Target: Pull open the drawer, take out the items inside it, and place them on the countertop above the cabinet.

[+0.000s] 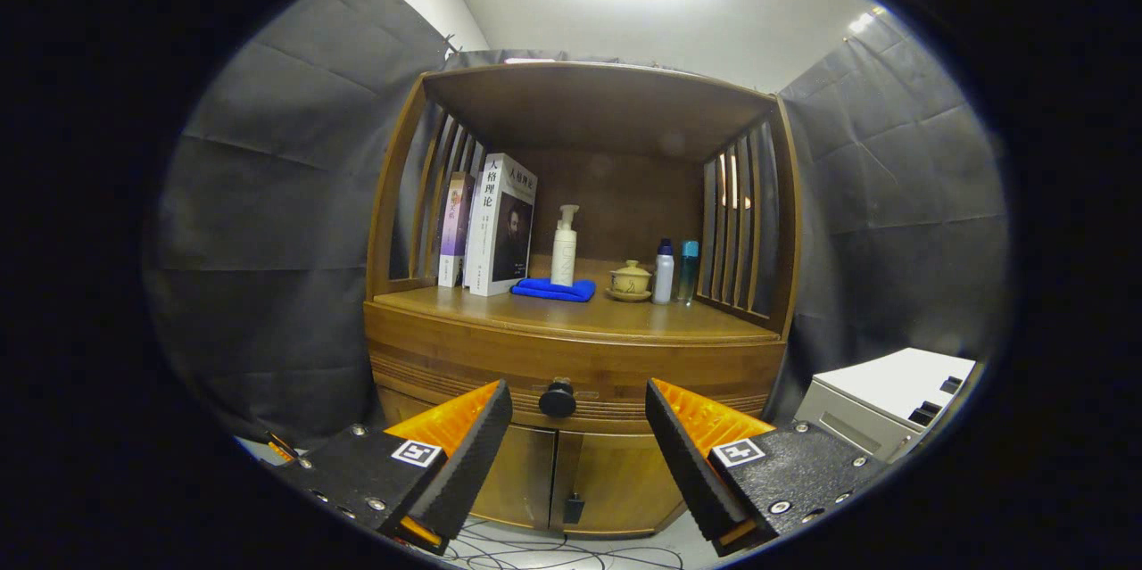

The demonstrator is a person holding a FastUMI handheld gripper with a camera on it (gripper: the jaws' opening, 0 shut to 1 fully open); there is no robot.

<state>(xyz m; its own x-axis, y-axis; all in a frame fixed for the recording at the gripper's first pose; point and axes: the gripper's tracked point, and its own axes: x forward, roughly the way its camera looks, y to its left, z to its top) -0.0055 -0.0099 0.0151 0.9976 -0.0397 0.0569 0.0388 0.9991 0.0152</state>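
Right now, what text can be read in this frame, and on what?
"人格理论": on the white book, spine and cover.
Purple book: too blurred to read.
Pump bottle, small white bottle, teal bottle: too small.
Gripper, open before the drawer knob: square markers on its fingers, no words.

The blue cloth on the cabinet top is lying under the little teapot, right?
Not quite. In the gripper view the blue cloth lies on the cabinet top, but under the white pump bottle, not the little teapot, which sits on its own saucer beside it. The gripper is open, the drawer knob just ahead between its fingers.
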